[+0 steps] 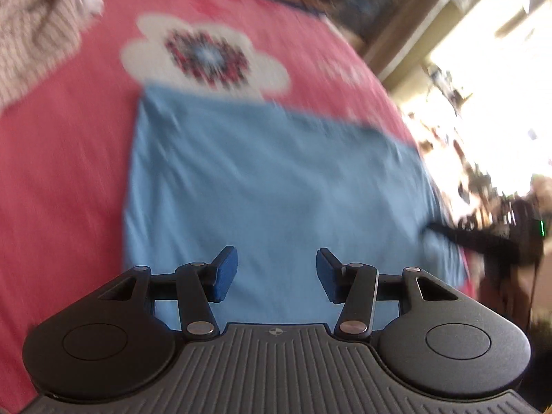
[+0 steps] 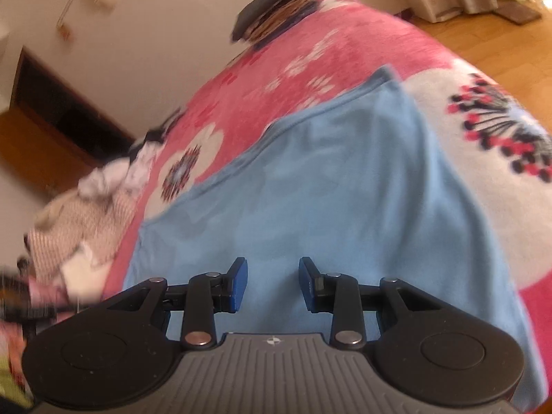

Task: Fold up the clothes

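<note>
Left wrist view shows my left gripper (image 1: 277, 273) parted and empty over the light blue garment (image 1: 276, 186), spread flat mid-bed on the pink floral blanket (image 1: 62, 158). My right gripper (image 2: 273, 283) hangs likewise empty. Between folds, I judge; next I must pinch an edge.

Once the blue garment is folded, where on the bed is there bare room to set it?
Bare pink bedspread lies left of the blue garment, below the striped clothes heap. Beyond the garment, around the white flower print, is free too. The heap's corner is crowded.
</note>
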### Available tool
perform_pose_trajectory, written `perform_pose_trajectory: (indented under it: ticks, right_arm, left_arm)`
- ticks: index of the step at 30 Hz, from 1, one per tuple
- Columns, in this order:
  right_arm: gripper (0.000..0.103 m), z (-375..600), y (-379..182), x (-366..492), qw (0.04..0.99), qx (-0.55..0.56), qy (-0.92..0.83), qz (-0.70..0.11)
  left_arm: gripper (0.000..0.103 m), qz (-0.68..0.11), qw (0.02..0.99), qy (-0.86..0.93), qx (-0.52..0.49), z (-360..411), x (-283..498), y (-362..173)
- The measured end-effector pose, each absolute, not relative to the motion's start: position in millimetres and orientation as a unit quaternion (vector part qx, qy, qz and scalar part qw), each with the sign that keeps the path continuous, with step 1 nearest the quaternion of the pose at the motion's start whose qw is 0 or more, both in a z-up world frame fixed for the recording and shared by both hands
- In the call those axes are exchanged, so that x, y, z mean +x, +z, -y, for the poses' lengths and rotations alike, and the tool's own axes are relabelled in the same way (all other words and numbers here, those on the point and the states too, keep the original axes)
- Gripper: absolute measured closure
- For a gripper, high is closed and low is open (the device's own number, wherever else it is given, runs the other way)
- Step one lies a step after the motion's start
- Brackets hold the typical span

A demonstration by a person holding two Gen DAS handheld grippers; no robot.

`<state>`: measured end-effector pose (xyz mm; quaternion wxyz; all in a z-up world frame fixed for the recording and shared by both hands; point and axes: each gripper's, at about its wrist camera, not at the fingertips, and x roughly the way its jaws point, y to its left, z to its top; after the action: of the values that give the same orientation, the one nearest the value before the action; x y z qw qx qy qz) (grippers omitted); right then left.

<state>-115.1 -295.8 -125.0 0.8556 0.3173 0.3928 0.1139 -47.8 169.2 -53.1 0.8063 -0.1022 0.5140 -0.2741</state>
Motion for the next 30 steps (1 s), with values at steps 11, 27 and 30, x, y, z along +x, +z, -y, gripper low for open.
perform_pose_trajectory:
  ticks: [11, 27, 30]
  right_arm:
    - [0.067, 369, -95, -180, 0.885, 0.322, -0.063, -0.331]
    - [0.067, 355, -93, -241, 0.87, 0.246, -0.057, -0.425]
    - [0.066, 345, -76, -221, 0.889, 0.213, -0.035, -0.403]
  left_arm:
    - [0.051, -0.535, 0.789, -0.295, -0.056, -155, -79, -79]
    - [0.051, -0.516, 0.805, -0.291, -0.028, -163, -91, -65]
    - [0.051, -0.508, 0.81, -0.293, -0.013, -154, -86, -61]
